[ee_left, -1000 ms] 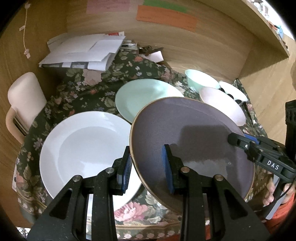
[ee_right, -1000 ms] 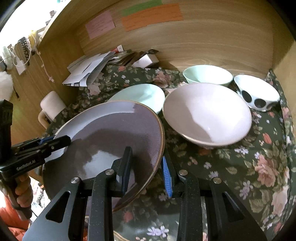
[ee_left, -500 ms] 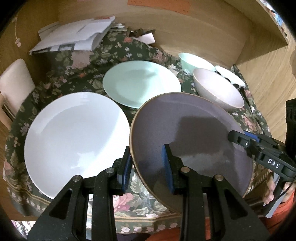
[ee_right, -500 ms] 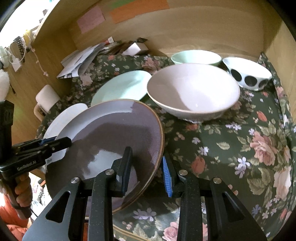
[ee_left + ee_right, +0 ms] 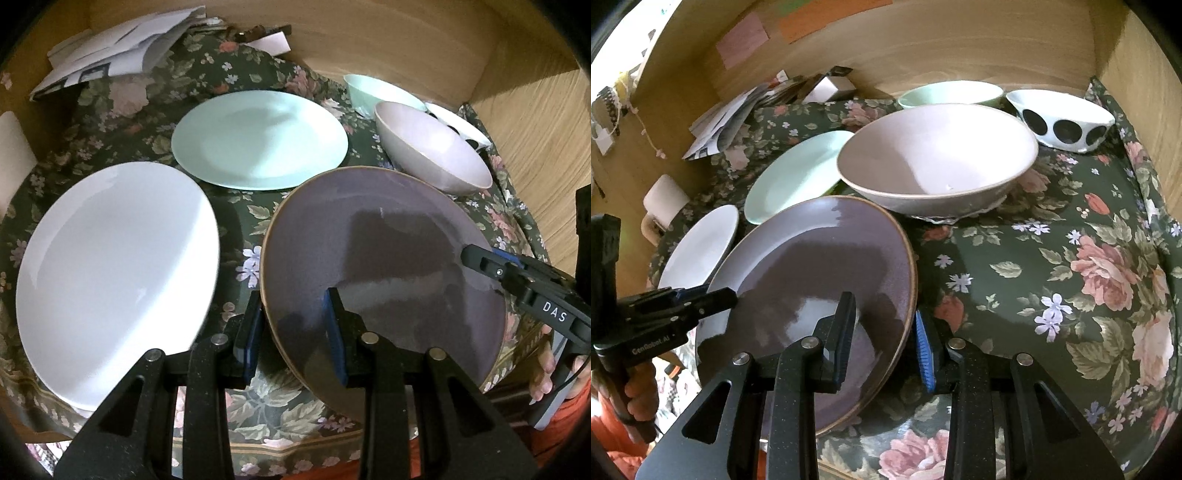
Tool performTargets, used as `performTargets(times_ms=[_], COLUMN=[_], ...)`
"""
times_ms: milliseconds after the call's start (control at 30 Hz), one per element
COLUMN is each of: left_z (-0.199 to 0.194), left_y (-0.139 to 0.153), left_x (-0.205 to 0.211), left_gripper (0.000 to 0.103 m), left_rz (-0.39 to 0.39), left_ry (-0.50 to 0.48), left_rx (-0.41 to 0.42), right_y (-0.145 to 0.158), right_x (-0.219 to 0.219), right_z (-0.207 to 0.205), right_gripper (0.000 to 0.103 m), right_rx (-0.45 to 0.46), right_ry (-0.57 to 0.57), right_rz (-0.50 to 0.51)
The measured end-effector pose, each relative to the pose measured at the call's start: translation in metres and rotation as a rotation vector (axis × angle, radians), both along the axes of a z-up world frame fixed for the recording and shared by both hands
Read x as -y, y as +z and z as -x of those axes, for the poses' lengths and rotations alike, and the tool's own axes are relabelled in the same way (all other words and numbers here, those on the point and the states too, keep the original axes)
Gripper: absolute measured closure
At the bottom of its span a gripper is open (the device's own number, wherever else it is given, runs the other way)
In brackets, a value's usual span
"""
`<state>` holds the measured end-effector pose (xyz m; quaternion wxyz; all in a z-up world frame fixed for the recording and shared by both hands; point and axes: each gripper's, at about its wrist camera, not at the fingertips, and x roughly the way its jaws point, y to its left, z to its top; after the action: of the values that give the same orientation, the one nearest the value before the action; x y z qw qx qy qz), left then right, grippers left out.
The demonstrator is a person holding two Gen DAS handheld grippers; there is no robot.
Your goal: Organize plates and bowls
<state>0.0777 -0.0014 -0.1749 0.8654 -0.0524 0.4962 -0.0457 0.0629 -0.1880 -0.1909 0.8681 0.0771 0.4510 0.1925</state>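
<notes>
My left hand-held gripper and my right hand-held gripper each clamp an opposite rim of the purple plate, one finger above and one below, holding it tilted over the near edge of the floral-clothed worktop. Left of it lies the white plate; beyond, the mint plate. The pink bowl stands just behind the purple plate, with the mint bowl and spotted bowl at the back wall.
</notes>
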Motion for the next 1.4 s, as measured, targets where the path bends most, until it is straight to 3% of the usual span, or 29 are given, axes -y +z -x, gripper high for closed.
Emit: performTargets(times_ms=[367, 800, 1100, 1200, 1400], left_z=[-0.004, 0.003, 0.017, 0.023, 0.037], left_y=[-0.002, 0.046, 0.082, 0.085, 0.074], left_x=[-0.002, -0.034, -0.082, -0.1, -0.135], left_gripper=[0.071, 0.07, 0.055, 0.045, 0.027], left_rz=[0.004, -0.068, -0.155, -0.196, -0.195], left_ry=[-0.005, 0.069, 0.185, 0.228, 0.311], left_rx=[-0.004, 0.146, 0.228, 0.236, 0.214], right_y=[-0.005, 0.044, 0.064, 0.064, 0.061], right_x=[0.0, -0.006, -0.046, -0.06, -0.094], right_z=[-0.003, 0.01, 0.005, 0.001, -0.004], right_gripper=[0.075, 0.074, 0.065, 0.062, 0.05], right_rx=[-0.007, 0.153, 0.216, 0.214, 0.208], right_ry=[-0.004, 0.024, 0.136, 0.174, 0.246], right_rz=[0.002, 0.01, -0.025, -0.036, -0.028])
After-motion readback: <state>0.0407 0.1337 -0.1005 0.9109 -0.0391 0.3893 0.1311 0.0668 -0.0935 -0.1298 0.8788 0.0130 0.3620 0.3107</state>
